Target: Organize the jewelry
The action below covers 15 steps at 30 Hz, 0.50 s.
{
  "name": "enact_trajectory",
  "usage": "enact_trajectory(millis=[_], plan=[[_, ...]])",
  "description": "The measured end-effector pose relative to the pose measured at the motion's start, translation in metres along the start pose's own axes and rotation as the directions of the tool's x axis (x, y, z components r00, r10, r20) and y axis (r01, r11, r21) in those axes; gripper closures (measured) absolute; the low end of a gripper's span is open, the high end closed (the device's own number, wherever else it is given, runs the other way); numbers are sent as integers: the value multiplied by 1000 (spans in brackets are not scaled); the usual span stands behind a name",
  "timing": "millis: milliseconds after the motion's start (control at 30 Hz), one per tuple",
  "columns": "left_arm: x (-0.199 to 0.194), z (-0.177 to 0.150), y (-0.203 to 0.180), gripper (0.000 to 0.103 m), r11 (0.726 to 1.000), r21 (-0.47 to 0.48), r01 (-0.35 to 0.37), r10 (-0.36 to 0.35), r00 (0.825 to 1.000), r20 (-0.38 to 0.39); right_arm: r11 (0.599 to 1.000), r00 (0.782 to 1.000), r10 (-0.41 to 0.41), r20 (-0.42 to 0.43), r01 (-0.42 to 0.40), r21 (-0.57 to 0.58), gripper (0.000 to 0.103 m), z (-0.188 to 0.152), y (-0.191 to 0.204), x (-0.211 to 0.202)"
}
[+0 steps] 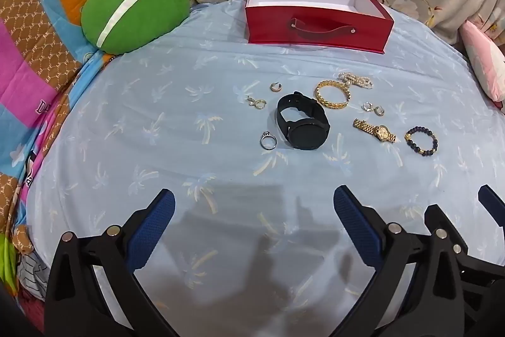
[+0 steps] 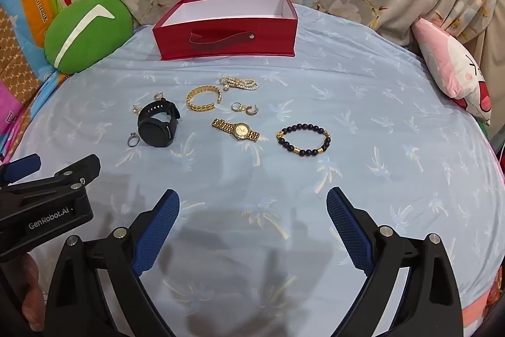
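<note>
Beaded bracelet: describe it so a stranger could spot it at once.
Start at the red box on the blue sheet; the jewelry lies in front of it. The beaded bracelet is farthest right, beside the gold watch: the only loop of dark beads.

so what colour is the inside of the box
White inside, red outside; the box shows it best in the left wrist view.

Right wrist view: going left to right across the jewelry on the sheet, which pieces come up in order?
Silver ring → black smartwatch → gold chain bangle → gold wristwatch → black bead bracelet. Earrings and pearls overlap these, so left out.
</note>
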<state>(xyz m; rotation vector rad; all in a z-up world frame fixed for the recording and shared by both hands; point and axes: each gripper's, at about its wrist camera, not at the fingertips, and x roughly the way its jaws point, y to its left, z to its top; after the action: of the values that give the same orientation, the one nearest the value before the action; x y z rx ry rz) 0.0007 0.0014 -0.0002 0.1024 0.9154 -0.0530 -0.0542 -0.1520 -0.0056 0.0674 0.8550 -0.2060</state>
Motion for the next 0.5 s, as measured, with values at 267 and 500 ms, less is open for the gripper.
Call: enact_trajectory(millis=[267, 500], plan=[[1, -2, 4, 5, 1000, 16, -3, 3, 1000, -4, 1000, 1000, 1, 2, -1, 11, 10, -1, 0, 1], [5, -3, -2, 5, 1000, 25, -6, 6, 1000, -15, 1000, 1000, 11, -8, -11, 10, 10, 1, 8, 2]])
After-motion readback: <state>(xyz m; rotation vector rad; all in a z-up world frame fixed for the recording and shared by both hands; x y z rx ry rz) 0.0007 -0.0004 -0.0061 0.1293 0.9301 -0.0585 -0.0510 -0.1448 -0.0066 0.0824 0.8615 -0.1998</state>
